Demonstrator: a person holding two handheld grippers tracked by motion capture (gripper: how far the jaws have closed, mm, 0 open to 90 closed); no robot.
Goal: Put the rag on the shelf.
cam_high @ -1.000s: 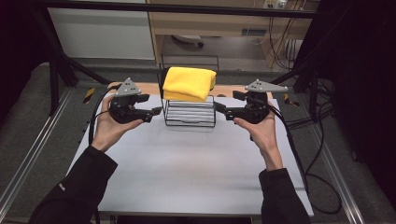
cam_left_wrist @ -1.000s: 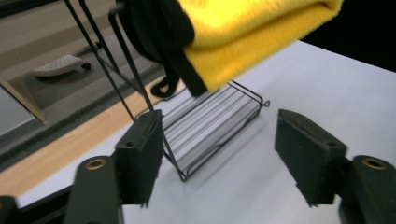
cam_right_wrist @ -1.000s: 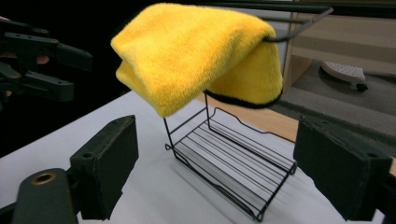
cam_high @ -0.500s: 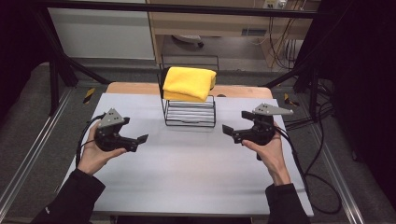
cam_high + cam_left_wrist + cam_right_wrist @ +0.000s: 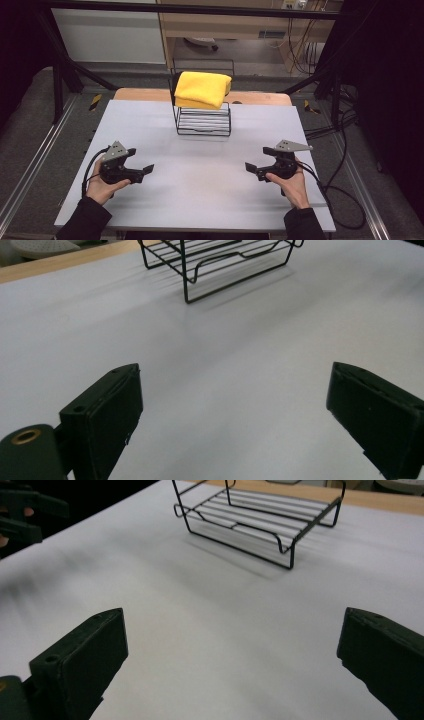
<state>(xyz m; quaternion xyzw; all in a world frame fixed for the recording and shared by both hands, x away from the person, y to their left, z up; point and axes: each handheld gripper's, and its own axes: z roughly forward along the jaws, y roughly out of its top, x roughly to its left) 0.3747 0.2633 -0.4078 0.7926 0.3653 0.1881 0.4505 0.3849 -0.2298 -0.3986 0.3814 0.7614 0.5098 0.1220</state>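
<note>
Toward the far edge of the pale grey table [image 5: 150, 125] stood a black wire rack [image 5: 202, 120], and on its upper tier lay a folded yellow cloth [image 5: 202, 89], squared off and overhanging the wires a little on the left. The rack's lower tier, a row of thin parallel bars, held nothing that I could see; the left gripper view and the right gripper view both looked across the tabletop at that bare lower shelf [image 5: 220, 260] [image 5: 260, 520].

Nearer the person, the two grippers were low over the table and well apart from the rack, one to each side. The left gripper [image 5: 144, 171] sat in the person's left hand [image 5: 100, 186], its jaws having just been opening; they stood wide, with only bare tabletop between them. The right gripper [image 5: 251, 169], held in the right hand [image 5: 290, 185], was the same: jaws just opened wide, gripping nothing. Both pointed inward, toward the middle of the table. A cable trailed from each down off the table's near side.
</note>
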